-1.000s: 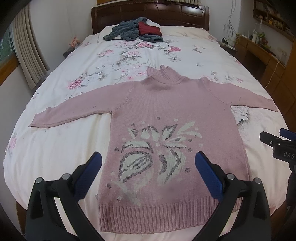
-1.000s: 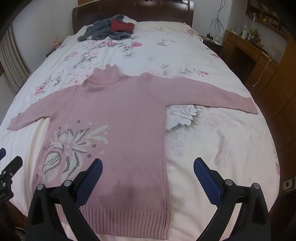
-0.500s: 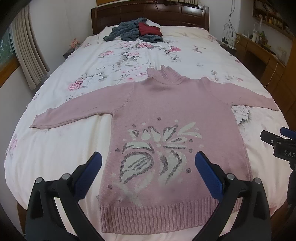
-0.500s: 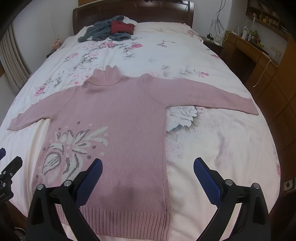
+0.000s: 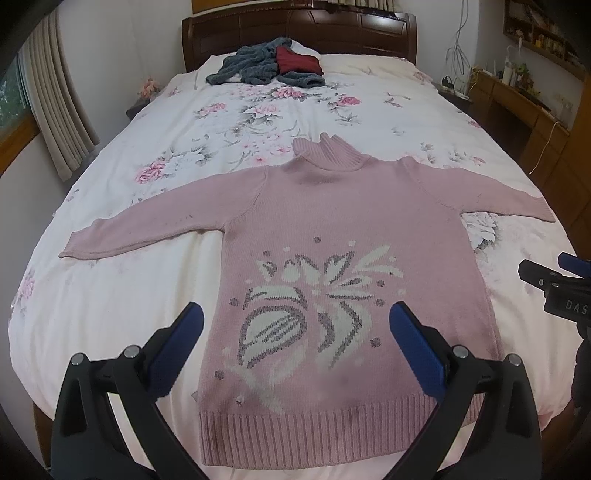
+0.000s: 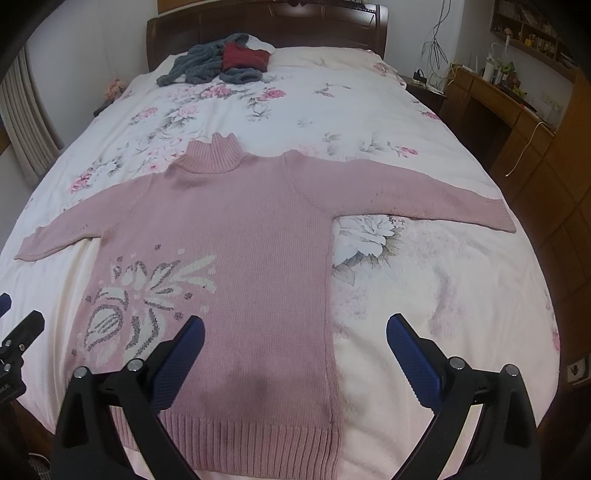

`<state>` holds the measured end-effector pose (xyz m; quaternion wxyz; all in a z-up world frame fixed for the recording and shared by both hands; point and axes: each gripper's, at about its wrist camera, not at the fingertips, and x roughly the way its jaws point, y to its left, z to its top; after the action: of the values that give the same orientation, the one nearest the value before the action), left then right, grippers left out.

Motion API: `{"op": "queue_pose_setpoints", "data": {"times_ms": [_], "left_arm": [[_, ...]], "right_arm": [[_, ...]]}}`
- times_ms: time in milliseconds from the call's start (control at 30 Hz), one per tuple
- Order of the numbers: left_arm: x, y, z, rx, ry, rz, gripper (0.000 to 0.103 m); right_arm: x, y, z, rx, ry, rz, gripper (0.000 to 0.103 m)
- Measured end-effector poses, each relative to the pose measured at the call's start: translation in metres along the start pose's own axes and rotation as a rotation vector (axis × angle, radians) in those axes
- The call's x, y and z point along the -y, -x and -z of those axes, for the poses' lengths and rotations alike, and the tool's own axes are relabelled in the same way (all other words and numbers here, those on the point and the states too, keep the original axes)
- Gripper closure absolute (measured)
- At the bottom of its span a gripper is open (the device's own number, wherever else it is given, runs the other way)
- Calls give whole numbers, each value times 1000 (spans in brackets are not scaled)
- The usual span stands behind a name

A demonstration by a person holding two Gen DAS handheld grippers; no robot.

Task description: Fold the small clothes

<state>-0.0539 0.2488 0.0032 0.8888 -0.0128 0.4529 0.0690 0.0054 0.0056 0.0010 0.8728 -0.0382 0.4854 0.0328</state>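
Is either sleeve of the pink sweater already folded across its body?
No: in the left wrist view the pink sweater lies flat on the bed with both sleeves spread straight outward.

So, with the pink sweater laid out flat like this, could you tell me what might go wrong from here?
1. The pink sweater hem lies at the bed edge; a tug could drag it off.
2. Both sleeves reach far out, so the left hand-held gripper and right hand-held gripper, both open, may fold unevenly.
3. The thick collar may bunch.

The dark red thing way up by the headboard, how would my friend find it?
Look to the wooden headboard at the bed's far end. A grey fuzzy garment lies heaped there, and the dark red garment sits on it, the only red piece.
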Motion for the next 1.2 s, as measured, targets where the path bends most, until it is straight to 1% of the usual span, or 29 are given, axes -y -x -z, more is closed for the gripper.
{"op": "queue_pose_setpoints", "data": {"times_ms": [567, 967, 1100, 1200], "left_arm": [[-1, 1, -1, 13, 6, 7, 3], [-3, -9, 1, 10, 9, 11, 3], [-4, -21, 2, 0, 18, 12, 3], [-4, -43, 1, -20, 45, 54, 3]], "right_arm": [[0, 0, -4, 10, 5, 4, 4], [-2, -6, -6, 12, 14, 2, 4], [1, -19, -6, -12, -2, -20, 4], [12, -35, -7, -22, -17, -34, 4]]}}
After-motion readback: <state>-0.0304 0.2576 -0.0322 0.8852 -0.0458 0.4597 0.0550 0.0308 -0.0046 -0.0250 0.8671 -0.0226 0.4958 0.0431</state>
